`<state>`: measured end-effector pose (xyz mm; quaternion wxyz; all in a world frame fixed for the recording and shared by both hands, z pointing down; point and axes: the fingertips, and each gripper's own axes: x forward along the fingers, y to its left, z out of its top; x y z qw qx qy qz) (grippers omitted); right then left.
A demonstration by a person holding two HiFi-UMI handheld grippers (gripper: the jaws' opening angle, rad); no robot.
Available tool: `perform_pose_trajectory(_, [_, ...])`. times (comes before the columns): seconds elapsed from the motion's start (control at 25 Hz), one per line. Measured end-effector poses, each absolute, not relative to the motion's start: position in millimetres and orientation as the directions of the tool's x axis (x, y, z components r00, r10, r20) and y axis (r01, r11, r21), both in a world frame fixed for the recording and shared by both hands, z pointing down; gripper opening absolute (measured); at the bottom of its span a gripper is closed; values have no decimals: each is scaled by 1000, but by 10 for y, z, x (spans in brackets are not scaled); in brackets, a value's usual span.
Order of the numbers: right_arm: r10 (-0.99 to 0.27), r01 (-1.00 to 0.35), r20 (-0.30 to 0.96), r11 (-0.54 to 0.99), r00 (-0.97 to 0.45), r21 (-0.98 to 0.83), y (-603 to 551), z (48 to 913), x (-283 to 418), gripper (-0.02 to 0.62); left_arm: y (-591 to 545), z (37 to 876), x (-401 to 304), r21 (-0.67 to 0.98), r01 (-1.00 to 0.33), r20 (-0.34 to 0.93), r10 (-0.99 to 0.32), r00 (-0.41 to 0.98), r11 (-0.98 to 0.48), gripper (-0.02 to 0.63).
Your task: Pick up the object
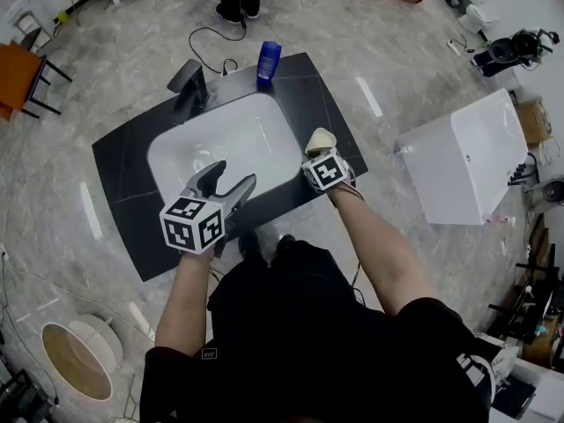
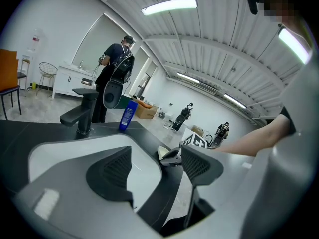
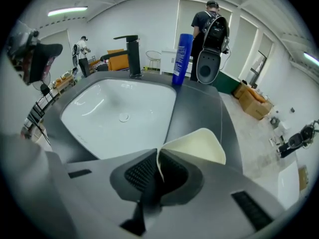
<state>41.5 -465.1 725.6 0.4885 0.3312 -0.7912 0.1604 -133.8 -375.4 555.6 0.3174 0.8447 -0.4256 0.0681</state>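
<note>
the object (image 3: 199, 146) is a thin cream sheet-ish thing, rounded corners, curled; near edge pinched tight in the right gripper (image 3: 158, 169); it's over the black table (image 1: 328, 95), just right of the white basin (image 1: 220, 148)

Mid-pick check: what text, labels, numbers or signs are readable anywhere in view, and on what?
No text can be read.
Blue bottle: label print too small to read.
Left cube and right cube: square markers only, no letters.
Shirt: small white mark, too small to read.
Cream pad in the right tongs: blank.
</note>
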Motion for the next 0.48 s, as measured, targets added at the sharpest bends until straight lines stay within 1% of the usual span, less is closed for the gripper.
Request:
perform_pose_trajectory(0.2, [-405, -720, 838, 694, -367, 20, -4640, 6951, 474, 32, -3753, 5437, -1344, 475, -753, 364, -677, 640, -456, 313])
perform_pose_trajectory(0.48, [-472, -740, 751, 671, -462, -34, -4713, 6470, 538, 32, -3811, 5447, -1163, 460, -736, 392, -630, 670, -497, 310])
